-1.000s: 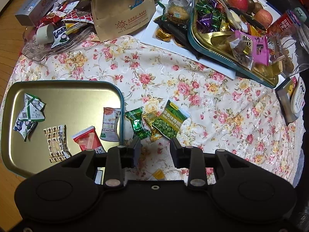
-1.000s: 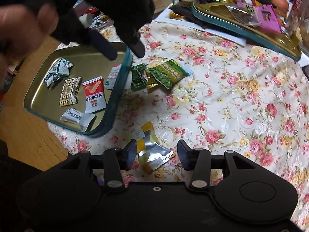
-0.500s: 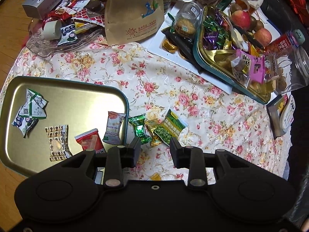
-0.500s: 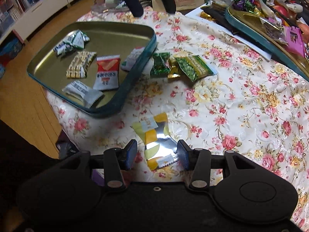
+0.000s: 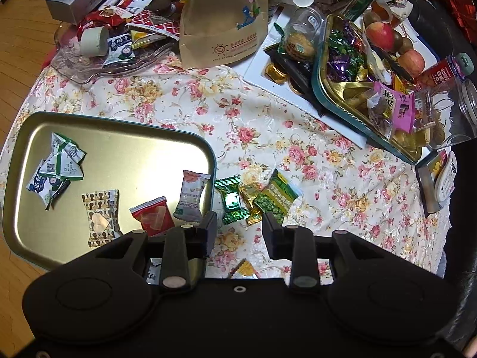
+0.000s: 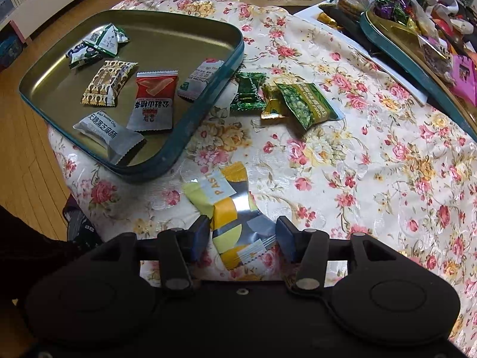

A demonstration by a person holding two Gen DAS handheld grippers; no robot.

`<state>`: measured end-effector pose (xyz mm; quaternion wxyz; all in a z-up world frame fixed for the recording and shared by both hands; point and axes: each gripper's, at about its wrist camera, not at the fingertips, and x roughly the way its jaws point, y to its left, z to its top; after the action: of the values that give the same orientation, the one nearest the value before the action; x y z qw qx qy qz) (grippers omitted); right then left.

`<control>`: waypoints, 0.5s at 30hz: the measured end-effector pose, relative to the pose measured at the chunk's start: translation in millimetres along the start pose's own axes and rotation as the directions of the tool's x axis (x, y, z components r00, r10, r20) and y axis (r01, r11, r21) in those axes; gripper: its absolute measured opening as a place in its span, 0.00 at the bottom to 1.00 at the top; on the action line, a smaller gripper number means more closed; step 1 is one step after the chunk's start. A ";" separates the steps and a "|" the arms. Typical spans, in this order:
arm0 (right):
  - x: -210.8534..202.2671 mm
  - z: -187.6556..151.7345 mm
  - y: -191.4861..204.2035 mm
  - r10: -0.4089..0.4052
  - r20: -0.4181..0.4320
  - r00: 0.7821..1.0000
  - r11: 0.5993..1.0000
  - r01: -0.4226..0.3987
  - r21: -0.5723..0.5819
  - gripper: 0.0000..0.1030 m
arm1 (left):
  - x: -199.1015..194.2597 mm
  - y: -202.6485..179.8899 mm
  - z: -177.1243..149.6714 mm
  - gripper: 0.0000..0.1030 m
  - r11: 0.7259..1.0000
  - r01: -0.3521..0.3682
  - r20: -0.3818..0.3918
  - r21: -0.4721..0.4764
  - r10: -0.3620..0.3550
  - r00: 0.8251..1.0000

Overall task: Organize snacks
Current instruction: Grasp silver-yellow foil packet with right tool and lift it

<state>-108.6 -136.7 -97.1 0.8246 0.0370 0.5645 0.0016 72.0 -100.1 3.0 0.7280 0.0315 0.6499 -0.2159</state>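
1. Right gripper (image 6: 241,235): jaws opening, straddling the yellow snack packet (image 6: 229,214) on the flowered tablecloth (image 6: 372,164); pads not pressing it.
2. Left gripper (image 5: 239,228): jaws apart, empty, above the cloth beside the metal tray (image 5: 125,149).
3. The packet lies just beside the tray's near corner.

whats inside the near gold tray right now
The tray holds two green-white packets, a brown patterned one, a red one, a grey one and a pale one leaning on its wall. Nothing visibly covered.
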 end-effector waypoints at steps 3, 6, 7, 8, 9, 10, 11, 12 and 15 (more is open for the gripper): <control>4.0 4.7 1.1 -0.011 -0.015 1.000 1.000 0.011 0.002 0.51 | -1.7 5.7 0.7 0.41 1.000 0.003 0.003 -0.019 -0.003 1.000; 9.9 10.8 -11.6 -0.013 -0.052 0.999 0.997 0.017 0.078 0.37 | -1.9 7.3 1.1 0.41 1.000 0.006 0.003 -0.026 -0.006 1.000; 10.6 12.7 -18.0 -0.008 -0.060 0.998 0.994 0.015 0.111 0.34 | -1.6 7.1 1.1 0.41 1.000 0.006 0.002 -0.025 -0.006 1.000; 11.3 14.5 -25.7 -0.016 -0.074 0.997 0.988 0.027 0.150 0.34 | -1.2 6.5 1.0 0.41 1.000 0.006 0.001 -0.023 -0.006 1.000; 12.2 15.6 -33.0 -0.036 -0.086 0.996 0.981 0.051 0.187 0.33 | -0.9 5.6 0.7 0.41 1.000 0.006 -0.001 -0.020 -0.006 1.000; 12.8 16.2 -40.0 -0.053 -0.095 0.994 0.973 0.073 0.221 0.34 | -0.6 4.5 0.5 0.41 1.000 0.007 -0.002 -0.018 -0.007 1.000; 13.4 16.3 -48.2 -0.064 -0.102 0.993 0.962 0.089 0.260 0.34 | -0.3 3.2 0.2 0.41 1.000 0.007 -0.003 -0.013 -0.007 1.000; 13.8 16.6 -56.2 -0.072 -0.110 0.991 0.949 0.102 0.297 0.34 | 0.0 1.9 0.0 0.41 1.000 0.006 -0.004 -0.007 -0.006 1.000; 14.7 16.2 -78.2 -0.100 -0.134 0.986 0.905 0.146 0.400 0.37 | 2.0 -1.4 -1.1 0.41 1.000 0.004 -0.008 0.006 -0.004 1.000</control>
<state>-91.3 -215.0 -109.9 0.7646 0.1725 0.5983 -0.1662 70.7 -101.6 1.2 0.7249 0.0335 0.6522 -0.2192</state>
